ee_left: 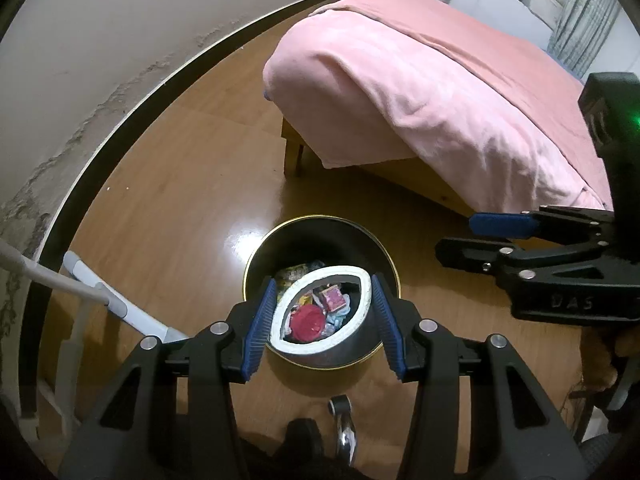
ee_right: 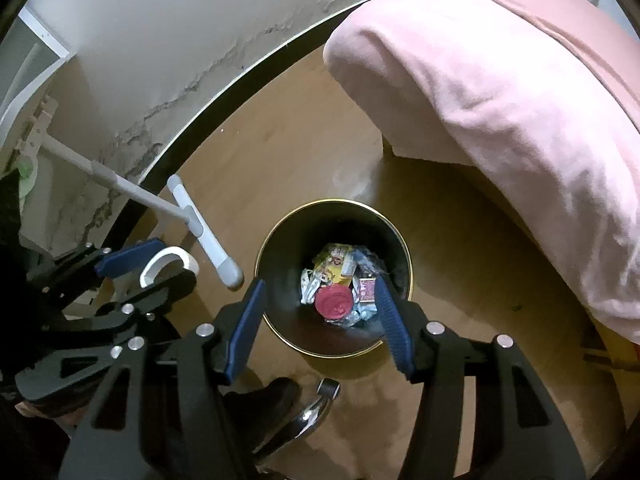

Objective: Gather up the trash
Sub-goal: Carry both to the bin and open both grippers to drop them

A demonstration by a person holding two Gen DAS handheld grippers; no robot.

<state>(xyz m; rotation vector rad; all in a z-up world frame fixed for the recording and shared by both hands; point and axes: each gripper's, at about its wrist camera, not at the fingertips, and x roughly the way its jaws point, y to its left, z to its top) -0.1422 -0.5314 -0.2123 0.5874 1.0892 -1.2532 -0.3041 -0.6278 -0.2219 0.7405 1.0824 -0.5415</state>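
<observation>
Squeezing a white-rimmed cup (ee_left: 320,312) oval: ribbed blue fingers (ee_left: 262,324), left gripper (ee_left: 322,330).

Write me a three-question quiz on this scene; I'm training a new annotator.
1. True or false: the right gripper has its jaws shut on a wrapper.
2. What does the left gripper hold? A) a squashed white-rimmed cup B) a bottle C) a sock
3. Fill in: the red lid lies inside the black ____.

Key: 1 false, the jaws are open and empty. 2 A. 3 bin.
</observation>
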